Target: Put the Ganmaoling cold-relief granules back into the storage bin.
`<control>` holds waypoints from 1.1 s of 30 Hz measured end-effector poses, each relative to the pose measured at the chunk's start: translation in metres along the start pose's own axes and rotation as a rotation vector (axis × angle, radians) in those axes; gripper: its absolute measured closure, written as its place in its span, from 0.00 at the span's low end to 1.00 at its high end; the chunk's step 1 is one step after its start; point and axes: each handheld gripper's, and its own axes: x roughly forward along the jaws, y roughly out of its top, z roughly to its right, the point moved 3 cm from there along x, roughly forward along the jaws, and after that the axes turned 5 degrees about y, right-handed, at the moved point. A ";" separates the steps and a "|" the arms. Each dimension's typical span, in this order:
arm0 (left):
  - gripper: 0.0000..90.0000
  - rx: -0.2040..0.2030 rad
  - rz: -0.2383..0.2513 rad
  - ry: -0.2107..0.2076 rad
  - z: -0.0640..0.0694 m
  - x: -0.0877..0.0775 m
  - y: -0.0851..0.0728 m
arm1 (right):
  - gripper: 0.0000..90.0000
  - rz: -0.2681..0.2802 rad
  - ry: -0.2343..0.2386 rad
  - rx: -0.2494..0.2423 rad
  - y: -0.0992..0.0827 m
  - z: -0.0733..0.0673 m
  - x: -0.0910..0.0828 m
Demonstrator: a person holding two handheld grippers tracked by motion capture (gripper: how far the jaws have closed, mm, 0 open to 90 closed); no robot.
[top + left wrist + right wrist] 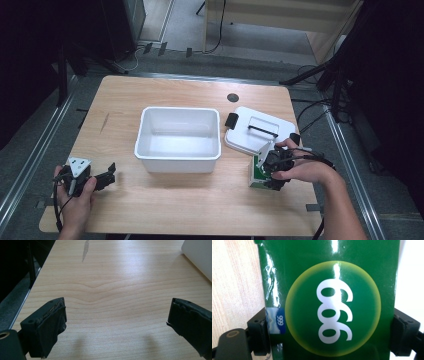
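A green carton [257, 176] with a white and green side stands on the wooden table [165, 200] near its front right, just in front of a white lid [255, 137]. My right gripper [269, 169] is shut on the carton from above. In the right gripper view the green carton [332, 277] shows a yellow-ringed disc with white numerals, and both black jaws of the right gripper [329, 327] press its sides. My left gripper [111, 174] rests at the front left, open. The left gripper [117, 308] has bare wood between its jaws.
A white rectangular bin [177, 162] sits open and empty mid-table; its corner [200, 257] shows at the upper right of the left gripper view. The lid has a black handle bar [263, 131] and a black clip [231, 120]. A round grommet [232, 97] lies behind.
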 end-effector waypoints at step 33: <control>0.03 0.001 0.000 -0.004 0.000 0.000 0.000 | 0.18 0.044 -0.016 -0.035 0.045 0.006 -0.047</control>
